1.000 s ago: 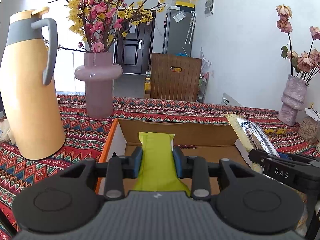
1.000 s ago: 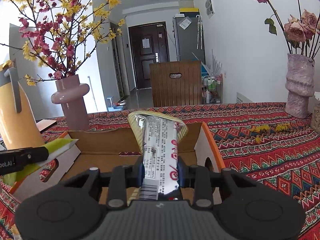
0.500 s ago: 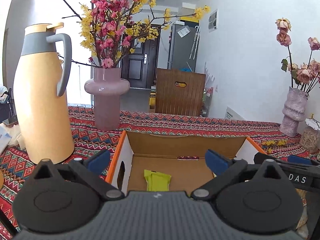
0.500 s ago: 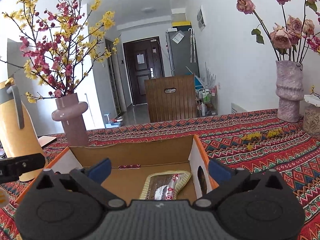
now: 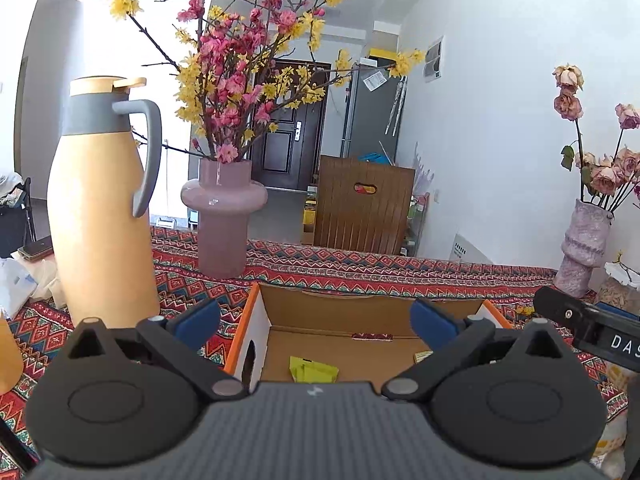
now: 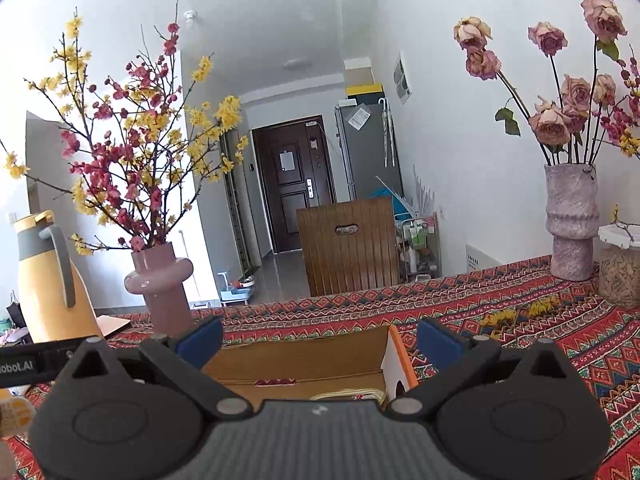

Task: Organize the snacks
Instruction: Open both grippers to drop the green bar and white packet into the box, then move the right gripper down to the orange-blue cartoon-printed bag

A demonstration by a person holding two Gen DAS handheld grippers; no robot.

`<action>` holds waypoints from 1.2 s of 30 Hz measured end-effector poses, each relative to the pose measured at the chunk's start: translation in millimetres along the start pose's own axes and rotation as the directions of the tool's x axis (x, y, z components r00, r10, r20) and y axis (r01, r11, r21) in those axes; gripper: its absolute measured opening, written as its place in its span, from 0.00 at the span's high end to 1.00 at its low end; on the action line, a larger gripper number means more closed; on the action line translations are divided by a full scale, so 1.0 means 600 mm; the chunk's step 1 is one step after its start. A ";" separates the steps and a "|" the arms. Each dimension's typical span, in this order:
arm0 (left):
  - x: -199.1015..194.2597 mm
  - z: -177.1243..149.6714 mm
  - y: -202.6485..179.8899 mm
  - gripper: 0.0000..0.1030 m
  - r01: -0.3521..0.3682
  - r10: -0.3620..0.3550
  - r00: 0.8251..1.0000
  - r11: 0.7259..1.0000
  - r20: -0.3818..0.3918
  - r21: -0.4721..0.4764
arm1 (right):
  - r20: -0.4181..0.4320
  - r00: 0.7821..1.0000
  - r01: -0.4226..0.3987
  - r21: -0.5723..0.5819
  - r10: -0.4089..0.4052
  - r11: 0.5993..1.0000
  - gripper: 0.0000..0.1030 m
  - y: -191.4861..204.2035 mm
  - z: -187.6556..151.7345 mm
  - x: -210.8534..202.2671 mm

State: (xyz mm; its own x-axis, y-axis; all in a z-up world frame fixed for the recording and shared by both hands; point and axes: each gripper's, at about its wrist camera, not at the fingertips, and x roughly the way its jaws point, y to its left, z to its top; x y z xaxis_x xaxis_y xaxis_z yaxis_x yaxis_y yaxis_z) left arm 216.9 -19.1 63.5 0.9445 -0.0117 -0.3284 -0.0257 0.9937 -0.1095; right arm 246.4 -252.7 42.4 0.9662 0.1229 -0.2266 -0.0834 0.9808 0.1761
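Note:
An open cardboard box [image 5: 340, 308] with orange edges sits on the patterned tablecloth; it also shows in the right wrist view [image 6: 304, 356]. A green snack packet [image 5: 314, 370] lies on the box floor. A yellow-edged snack packet [image 6: 348, 394] lies at the box's right side, mostly hidden behind the gripper body; its corner shows in the left wrist view [image 5: 424, 356]. My left gripper [image 5: 316, 320] is open and empty above the box's near side. My right gripper [image 6: 318, 338] is open and empty above the box.
A tall yellow thermos jug [image 5: 102, 216] stands left of the box. A pink vase [image 5: 224, 216] with flowering branches stands behind it. A rough vase [image 6: 572, 220] with dried roses and a jar [image 6: 620, 272] stand at the far right.
Both grippers opened and dropped their packets into the box, then rose and drew back. The packets now lie on the box floor.

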 end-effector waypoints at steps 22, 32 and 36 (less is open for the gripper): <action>-0.137 -0.020 0.047 0.00 0.010 -0.010 1.000 1.000 0.000 0.007 | 0.002 1.000 -0.024 -0.033 0.024 0.999 0.00 0.042 -0.022 -0.141; -0.191 -0.066 0.076 0.00 0.017 -0.015 0.998 1.000 -0.056 0.024 | -0.070 0.997 -0.031 -0.042 0.028 0.999 0.00 0.060 -0.087 -0.212; -0.205 -0.086 0.083 0.00 0.022 -0.019 0.996 0.999 -0.088 0.029 | -0.103 0.994 -0.024 -0.034 0.021 0.999 0.00 0.060 -0.114 -0.237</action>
State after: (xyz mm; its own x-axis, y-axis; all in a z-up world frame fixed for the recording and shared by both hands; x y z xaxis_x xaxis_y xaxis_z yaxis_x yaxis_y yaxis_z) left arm 82.6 26.1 50.0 0.9121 -0.0407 -0.4078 0.0045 0.9960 -0.0894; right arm 89.3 -224.4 15.4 0.9339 0.1580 -0.3206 -0.1150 0.9821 0.1490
